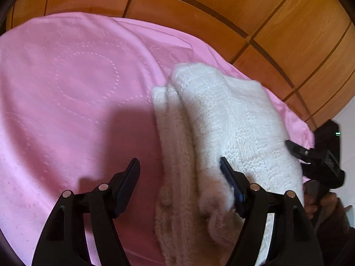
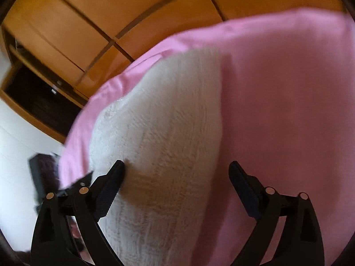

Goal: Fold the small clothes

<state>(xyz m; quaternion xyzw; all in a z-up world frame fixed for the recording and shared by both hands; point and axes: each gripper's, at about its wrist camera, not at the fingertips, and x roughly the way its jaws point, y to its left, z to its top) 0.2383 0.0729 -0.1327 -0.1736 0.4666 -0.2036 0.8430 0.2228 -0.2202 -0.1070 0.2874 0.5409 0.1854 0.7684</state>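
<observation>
We find the folded white knit garment (image 1: 226, 119) lying on the pink bedspread (image 1: 73, 88), long axis running away toward the wooden wardrobe (image 1: 277, 17), both left gripper (image 1: 180, 168) and right gripper (image 2: 176, 170) spread, gripping nothing.

White knit garment (image 1: 233, 119), folded in layers, lying on pink sheet (image 1: 73, 88), w/ ribbed texture

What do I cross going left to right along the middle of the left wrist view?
Pink sheet → white knit garment → narrow strip of pink sheet → the other hand-held gripper, at the right edge.
</observation>
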